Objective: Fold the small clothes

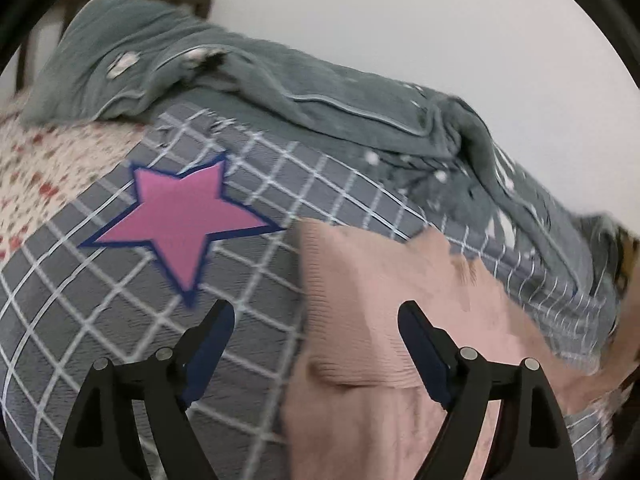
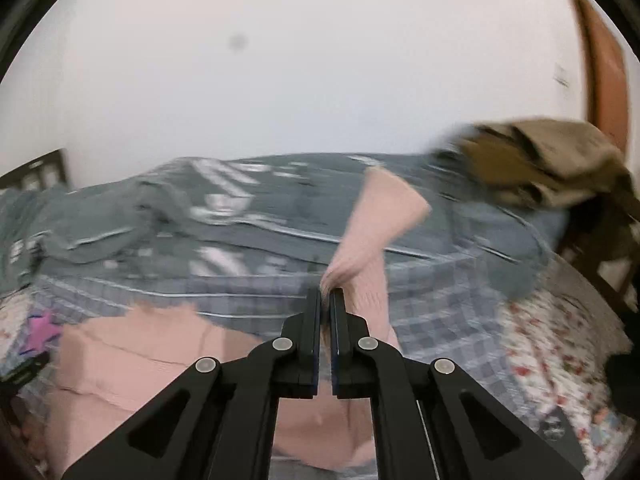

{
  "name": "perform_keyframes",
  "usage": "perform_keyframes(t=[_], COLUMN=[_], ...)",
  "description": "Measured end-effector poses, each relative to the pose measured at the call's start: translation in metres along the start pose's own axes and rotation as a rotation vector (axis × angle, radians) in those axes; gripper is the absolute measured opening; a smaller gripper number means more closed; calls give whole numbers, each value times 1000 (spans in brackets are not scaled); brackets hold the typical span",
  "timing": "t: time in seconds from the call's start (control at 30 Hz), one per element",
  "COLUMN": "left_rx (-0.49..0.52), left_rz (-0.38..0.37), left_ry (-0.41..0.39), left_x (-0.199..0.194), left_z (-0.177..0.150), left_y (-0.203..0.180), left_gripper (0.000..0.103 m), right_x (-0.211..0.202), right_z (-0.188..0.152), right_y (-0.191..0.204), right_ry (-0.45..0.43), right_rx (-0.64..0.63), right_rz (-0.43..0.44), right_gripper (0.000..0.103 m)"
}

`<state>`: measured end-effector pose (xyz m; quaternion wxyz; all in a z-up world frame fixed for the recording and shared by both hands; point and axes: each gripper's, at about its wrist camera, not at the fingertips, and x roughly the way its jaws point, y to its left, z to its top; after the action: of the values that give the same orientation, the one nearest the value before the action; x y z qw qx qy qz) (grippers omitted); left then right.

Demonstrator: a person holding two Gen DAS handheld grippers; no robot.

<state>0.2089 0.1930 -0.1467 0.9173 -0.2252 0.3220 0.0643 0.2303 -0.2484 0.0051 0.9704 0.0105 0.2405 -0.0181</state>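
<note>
The pink knit garment [image 1: 384, 320] lies on a grey checked sheet [image 1: 100, 320] spread over the bed, beside a pink star patch [image 1: 180, 220], and it is only partly dealt with. In the right wrist view most of its body rests flat and low on the sheet [image 2: 140, 360], while 1 narrow part, probably a sleeve, though blur makes that uncertain, stands lifted off the bed with its free end hanging in the air. The right hand-held gripper [image 2: 325, 300] has its jaws pressed together on that raised part, pinching the cloth at the fingertips. The left hand-held gripper [image 1: 316, 320] is spread wide above the garment's near edge, with nothing between its fingers and no contact that can be made out. Judging from this, the fold is at an early stage: 1 part has been picked up, no finished crease is plainly visible, and the rest of the garment has yet to be folded over. A rumpled grey-green quilt [image 1: 280, 80] lies behind and a brown piece of clothing [image 2: 540, 160] sits at the far right; whether either awaits folding cannot be told.
</note>
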Motion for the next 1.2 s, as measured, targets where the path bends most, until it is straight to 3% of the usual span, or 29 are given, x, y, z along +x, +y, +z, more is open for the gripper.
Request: perform_keyframes(t=[0.17,0.3,0.47,0.53,0.6,0.8,1.0,1.1,1.2], left_rx=[-52,-70,-49,-34,-22,74,113,96,93], left_rz=[47,71,86,78,56,-36,-79,-72,-40], left_ry=[-3,10,32,42,48,45,4,40,44], left_x=[-8,-9,-9,-7,-6,-2,0,13,23], left_z=[4,2,-2,-3,-4,-17,-21,-22,-22], left_y=[40,68,81,78,71,36,13,8,6], left_gripper=[83,83,83,83,83,83,83,83,82], right_x=[12,30,75,91,97,57,40,47,63], right_z=[-2,-24,-70,-91,-105,-113,-117,-129,-136], right_y=[117,199,264,280,286,225,127,86,55], right_ry=[10,56,203,290,349,236,158,179,266], right_rx=[-65,-100,-145,-166,-194,-237,-227,-190,-114], right_rz=[175,317,427,473,511,472,310,254,267], right_gripper=[4,4,5,10,30,53,54,54,54])
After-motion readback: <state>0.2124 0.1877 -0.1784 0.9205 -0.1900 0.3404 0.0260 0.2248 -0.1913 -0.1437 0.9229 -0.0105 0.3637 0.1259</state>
